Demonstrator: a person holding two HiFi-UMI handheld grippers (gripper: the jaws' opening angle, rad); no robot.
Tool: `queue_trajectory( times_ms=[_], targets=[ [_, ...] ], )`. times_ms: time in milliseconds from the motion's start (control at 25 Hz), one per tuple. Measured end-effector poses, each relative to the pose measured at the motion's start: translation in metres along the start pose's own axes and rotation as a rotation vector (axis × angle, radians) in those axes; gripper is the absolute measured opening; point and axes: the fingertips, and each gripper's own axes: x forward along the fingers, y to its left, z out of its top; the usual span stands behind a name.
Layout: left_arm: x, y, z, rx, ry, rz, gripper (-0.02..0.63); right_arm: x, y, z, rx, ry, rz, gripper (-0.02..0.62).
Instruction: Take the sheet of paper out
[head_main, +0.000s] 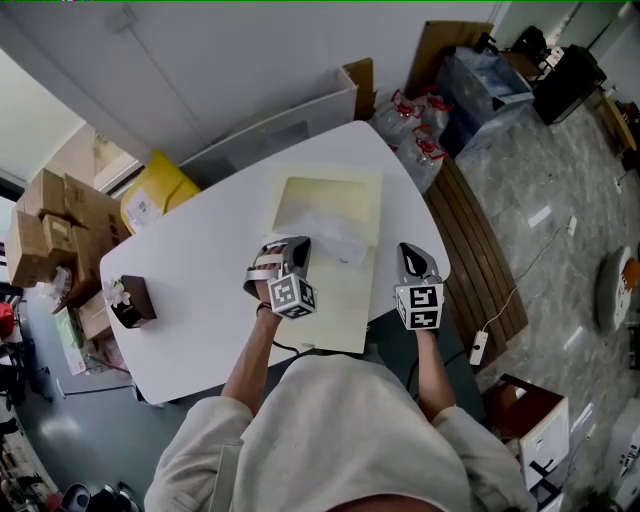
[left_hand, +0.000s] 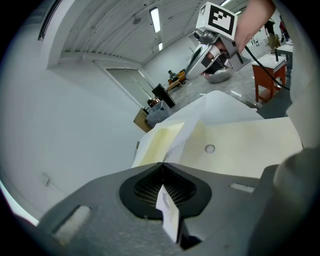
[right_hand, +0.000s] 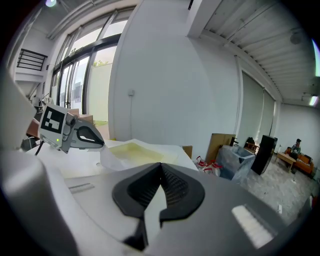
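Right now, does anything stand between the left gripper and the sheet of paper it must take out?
Nothing visible: the left gripper is shut on the sheet of paper, above the yellow envelope; the right gripper is apart.

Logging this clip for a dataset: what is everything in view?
table: one, white, centre
envelope: one, pale yellow, flat on table
sheet of paper: one, white, partly out of envelope
small box: one, brown, table's left end
cardboard boxes: several, brown, floor at left
bench: one, wooden slats, right of table
left gripper: one, grey, jaws shut on sheet of paper
right gripper: one, grey, jaws together, right of envelope
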Motion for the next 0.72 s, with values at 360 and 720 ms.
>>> queue_trajectory(
  times_ms=[360,720],
  targets=[
    [-0.021,0.035,0.019,-0.063,-0.052,0.085,0.003,0.000,-0.002,0.018,-0.010,-0.030,-0.005,0.002],
    [-0.033,0.065,0.035,-0.102,-0.105,0.140,0.003,0.000,-0.001,0.034,-0.019,-0.066,-0.008,0.002]
  ],
)
